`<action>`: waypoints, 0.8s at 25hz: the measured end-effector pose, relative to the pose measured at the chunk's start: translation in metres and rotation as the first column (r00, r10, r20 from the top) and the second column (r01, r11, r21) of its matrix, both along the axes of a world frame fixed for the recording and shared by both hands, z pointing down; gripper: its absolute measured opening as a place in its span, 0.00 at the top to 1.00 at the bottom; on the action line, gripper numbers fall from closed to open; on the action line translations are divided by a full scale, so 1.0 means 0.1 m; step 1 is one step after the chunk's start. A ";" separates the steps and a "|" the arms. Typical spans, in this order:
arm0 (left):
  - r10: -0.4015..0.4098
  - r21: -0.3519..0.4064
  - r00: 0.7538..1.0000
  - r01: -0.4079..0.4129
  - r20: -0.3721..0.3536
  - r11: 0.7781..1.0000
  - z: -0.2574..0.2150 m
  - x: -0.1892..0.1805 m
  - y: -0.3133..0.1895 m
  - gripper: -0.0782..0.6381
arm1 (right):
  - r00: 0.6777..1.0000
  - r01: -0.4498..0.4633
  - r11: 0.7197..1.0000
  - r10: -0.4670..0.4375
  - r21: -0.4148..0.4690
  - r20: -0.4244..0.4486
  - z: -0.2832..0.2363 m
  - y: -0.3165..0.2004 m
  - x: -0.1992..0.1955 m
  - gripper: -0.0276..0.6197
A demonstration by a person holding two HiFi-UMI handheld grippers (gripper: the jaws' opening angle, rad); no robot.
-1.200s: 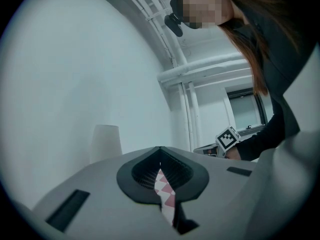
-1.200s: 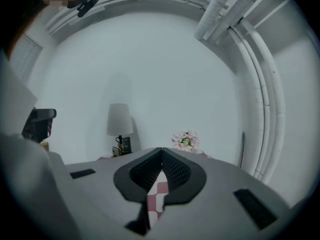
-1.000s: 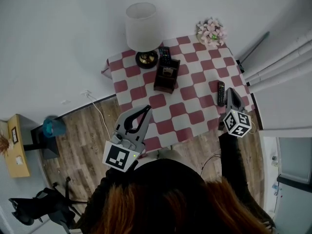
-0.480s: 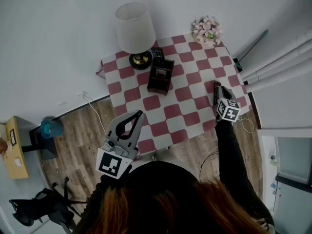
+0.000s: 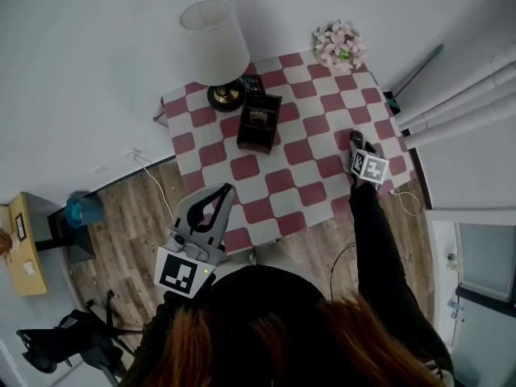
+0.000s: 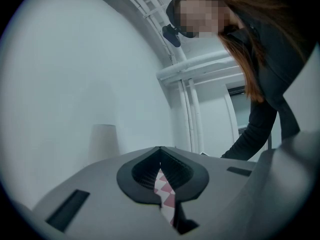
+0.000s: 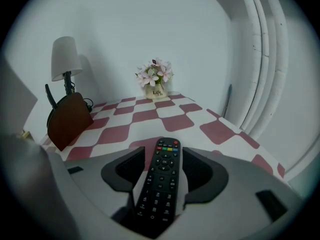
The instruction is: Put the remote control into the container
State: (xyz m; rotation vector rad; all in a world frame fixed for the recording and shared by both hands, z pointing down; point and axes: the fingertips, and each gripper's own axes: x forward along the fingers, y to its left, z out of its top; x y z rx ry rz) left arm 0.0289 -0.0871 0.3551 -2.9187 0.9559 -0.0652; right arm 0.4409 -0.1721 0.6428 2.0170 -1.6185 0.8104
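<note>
The checkered table (image 5: 284, 180) fills the middle of your head view, with the lamp (image 5: 214, 32) at its far left corner and the brown container (image 5: 259, 122) just in front of the lamp. The flowers (image 5: 339, 45) stand at the far right corner. Your left gripper (image 5: 224, 190) hangs off the table's near edge, its jaws drawn to a thin slit with nothing in them; its own view shows only a sliver of cloth through that slit. Your right gripper (image 7: 165, 159) is low at the table's right edge, its jaws parted on either side of the remote control (image 7: 161, 181). The remote control lies flat on the cloth, well apart from the container. Its long axis runs along the jaws, coloured-key end pointing away from you toward the flowers. Its near end is cut off under the gripper body, and from above the marker cube covers most of it. A second remote (image 5: 252, 85) sits half hidden behind the container.
</note>
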 end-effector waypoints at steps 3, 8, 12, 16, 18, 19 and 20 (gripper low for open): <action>0.014 -0.006 1.000 -0.014 0.002 1.000 0.02 0.05 0.00 0.88 | 1.000 0.005 0.999 -0.004 -0.051 0.015 0.11 -0.02 -0.06 0.59; 0.037 0.000 0.999 -0.037 0.002 0.999 0.00 0.15 0.01 0.88 | 1.000 -0.007 0.994 0.010 -0.108 0.029 0.24 -0.07 -0.04 0.58; 0.043 0.000 0.999 -0.043 0.011 0.999 0.00 0.16 0.03 0.88 | 0.998 -0.006 0.992 0.014 -0.129 0.057 0.27 -0.09 0.00 0.57; 0.041 -0.002 0.999 -0.041 0.012 0.999 0.01 0.14 0.03 0.88 | 0.997 -0.027 0.992 0.035 -0.121 0.069 0.25 -0.08 0.05 0.60; 0.040 -0.002 0.999 -0.040 0.010 0.999 0.01 0.13 0.04 0.88 | 0.997 -0.027 0.995 0.034 -0.097 0.068 0.21 -0.06 0.05 0.61; 0.039 -0.002 0.999 -0.039 0.010 0.999 0.01 0.12 0.04 0.88 | 0.997 -0.026 0.997 0.031 -0.079 0.065 0.18 -0.05 0.04 0.61; 0.037 -0.001 0.999 -0.037 0.011 0.999 0.01 0.11 0.04 0.88 | 0.998 -0.024 0.998 0.028 -0.058 0.063 0.13 -0.05 0.02 0.61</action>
